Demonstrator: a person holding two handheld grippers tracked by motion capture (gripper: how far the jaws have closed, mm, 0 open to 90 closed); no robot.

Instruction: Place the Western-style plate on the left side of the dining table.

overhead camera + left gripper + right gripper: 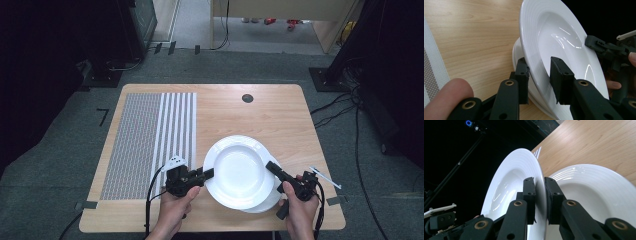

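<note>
Evidently a two-sided lift: the upper plate [239, 169] is tilted up off the lower plate [267, 202], which lies flat on the tabletop [280, 115], probably to separate the stack. Left hand-held gripper [210, 173] straddles the upper plate's left rim, jaws slightly apart around it in the left gripper view. Right hand-held gripper [270, 165] is clamped on the opposite rim.

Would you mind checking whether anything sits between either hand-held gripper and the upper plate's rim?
Nothing visible does. The left hand-held gripper straddles the upper plate at its rim, the right hand-held gripper is shut on the opposite rim, and a lower plate lies beneath.
</note>
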